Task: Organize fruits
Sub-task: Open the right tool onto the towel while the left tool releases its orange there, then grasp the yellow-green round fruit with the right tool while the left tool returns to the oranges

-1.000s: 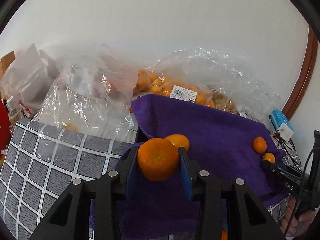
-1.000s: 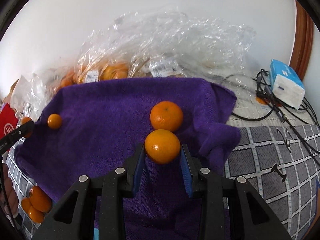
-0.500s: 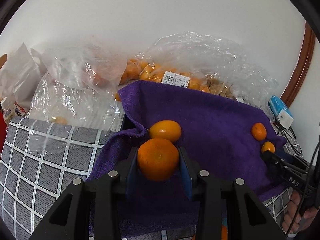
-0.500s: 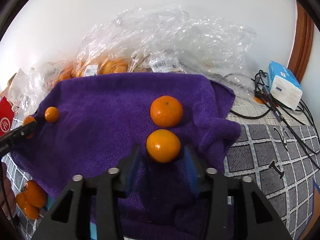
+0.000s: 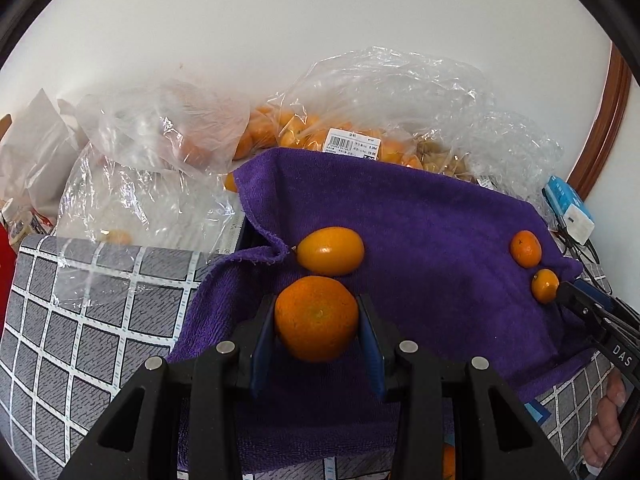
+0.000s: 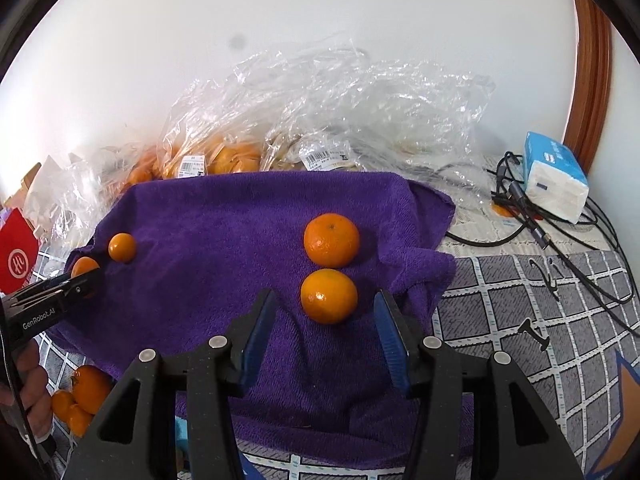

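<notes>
While the left gripper [image 5: 317,318] is clamped on a mandarin [image 5: 316,319], its blue pads pressing both flanks of the fruit, it hangs over the near left part of the purple towel [image 5: 420,216]. Just beyond the held fruit an oval kumquat [image 5: 331,251] lies on the towel beside a folded-over edge.

The right gripper [image 6: 326,330] stands released: its jaws have just been opening, and a second mandarin [image 6: 329,296] lies on the towel between the fingertips, clear of both pads. A third mandarin [image 6: 331,240] sits just behind it, near but apart.

Clear bags of fruit [image 6: 216,156] are heaped along the wall behind the towel. A tissue pack [image 6: 554,178] and cables [image 6: 532,216] lie to the right on the checked cloth [image 6: 520,312].
</notes>
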`<state>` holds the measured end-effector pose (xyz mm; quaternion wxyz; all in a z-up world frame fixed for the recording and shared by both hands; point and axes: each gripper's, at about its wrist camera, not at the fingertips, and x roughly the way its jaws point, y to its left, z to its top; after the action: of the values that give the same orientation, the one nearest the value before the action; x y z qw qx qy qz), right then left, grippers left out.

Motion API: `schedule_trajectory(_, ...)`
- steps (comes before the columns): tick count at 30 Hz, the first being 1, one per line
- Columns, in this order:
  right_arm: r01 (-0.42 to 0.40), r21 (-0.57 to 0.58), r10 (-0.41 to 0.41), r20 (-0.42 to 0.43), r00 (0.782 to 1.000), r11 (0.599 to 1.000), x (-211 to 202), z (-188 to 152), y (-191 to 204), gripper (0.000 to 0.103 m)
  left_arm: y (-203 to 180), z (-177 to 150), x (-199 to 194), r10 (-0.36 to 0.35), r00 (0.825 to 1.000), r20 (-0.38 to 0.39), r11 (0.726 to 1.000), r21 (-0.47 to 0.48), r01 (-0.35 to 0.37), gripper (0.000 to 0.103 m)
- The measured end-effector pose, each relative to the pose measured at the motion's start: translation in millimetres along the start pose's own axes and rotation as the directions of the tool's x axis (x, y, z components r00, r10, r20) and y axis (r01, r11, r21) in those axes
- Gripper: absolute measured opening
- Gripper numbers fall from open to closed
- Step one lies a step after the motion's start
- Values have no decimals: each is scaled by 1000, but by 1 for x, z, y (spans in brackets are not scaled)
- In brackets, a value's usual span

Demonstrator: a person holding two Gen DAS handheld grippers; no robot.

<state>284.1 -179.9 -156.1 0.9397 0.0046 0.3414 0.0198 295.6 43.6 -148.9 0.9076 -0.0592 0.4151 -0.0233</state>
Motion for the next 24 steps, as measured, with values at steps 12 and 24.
schedule_trajectory(12, 34, 0, -34, 56, 998, 999, -50, -10, 7, 51, 7, 6, -38, -46, 991, 122, 998, -47, 52, 45)
schedule_trajectory(24, -95, -89, 93, -30, 995, 991, -80, -67, 45, 33, 2, -1, -97, -54, 979, 194, 998, -7, 57, 45)
